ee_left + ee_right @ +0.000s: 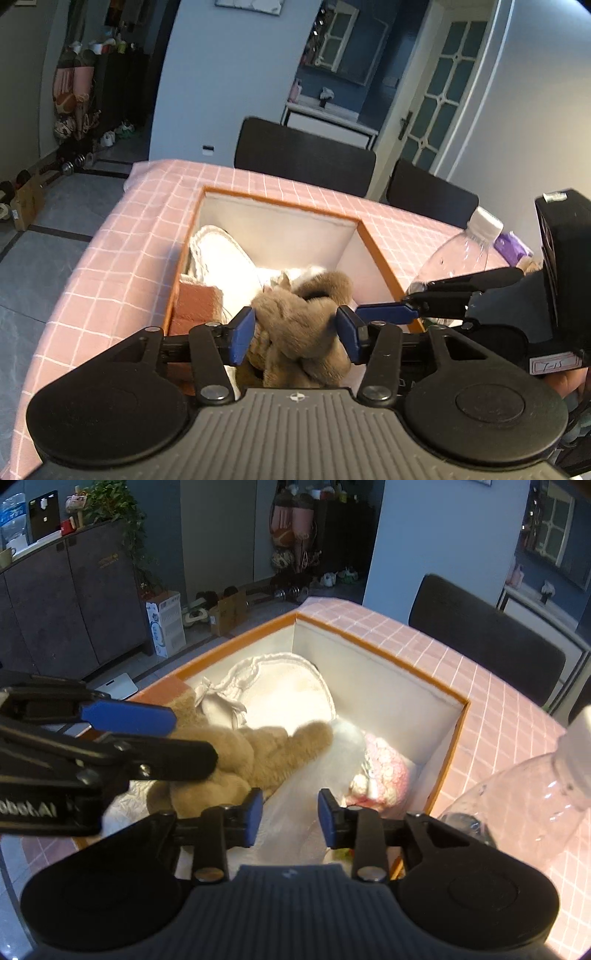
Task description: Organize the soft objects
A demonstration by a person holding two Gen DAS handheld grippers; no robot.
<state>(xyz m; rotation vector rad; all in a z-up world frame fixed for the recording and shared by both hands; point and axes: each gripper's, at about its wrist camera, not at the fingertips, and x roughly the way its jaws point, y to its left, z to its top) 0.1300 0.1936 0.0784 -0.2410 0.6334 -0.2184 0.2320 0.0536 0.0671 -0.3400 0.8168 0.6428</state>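
An orange-rimmed box (284,204) (373,642) with white inner walls sits on the pink checked tablecloth. Inside lie a white frilly cloth (273,686), a brown plush toy (299,317) (236,760), a sheer white fabric (317,775) and a pink knitted item (384,771). My left gripper (297,334) is over the box with its jaws around the plush, pads touching its sides. My right gripper (290,819) is open above the sheer fabric, holding nothing. The right gripper's fingers (461,291) also reach in beside the box in the left wrist view.
A clear plastic bottle (458,254) (524,797) with a white cap stands right of the box. A purple packet (511,247) lies behind it. Two dark chairs (303,155) stand at the table's far edge. A reddish-brown cloth (195,306) sits in the box's near left corner.
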